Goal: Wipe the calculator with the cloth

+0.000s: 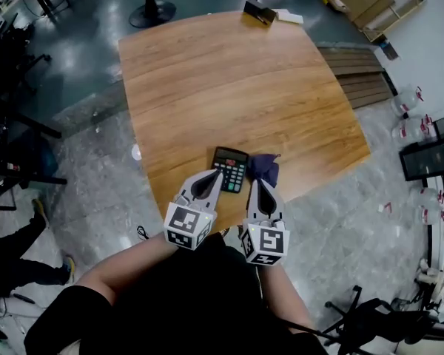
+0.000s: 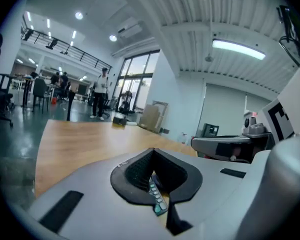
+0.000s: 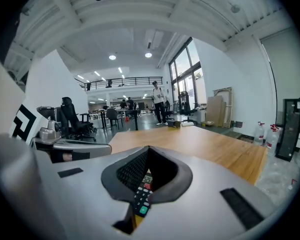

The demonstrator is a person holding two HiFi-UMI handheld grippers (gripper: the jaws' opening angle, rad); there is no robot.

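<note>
Grey polished floor surrounds a wooden bench point(image 1: 229, 80) in an open office hall; the black calculator point(image 1: 230, 168) lies face up near the bench's near edge, its green and red keys showing, with the dark, crumpled cloth point(image 1: 263, 168) just to its right and touching it. From the head view, the left claw point(image 1: 215, 174) hangs over the calculator's left edge and the right claw point(image 1: 257, 183) over the cloth's near side, both close to the person's body. Each gripper view shows what the head view cannot: the left claw point(image 2: 152, 150) and the right claw point(image 3: 148, 148) have their jaws pressed together with nothing between them; only a strip of calculator keys point(image 2: 157, 199) point(image 3: 141, 196) shows below; a standing person point(image 3: 158, 101) and tall windows point(image 3: 184, 86) lie beyond the bench. A small dark box point(image 1: 259, 10) sits at the bench's far edge; its contents cannot be seen.
</note>
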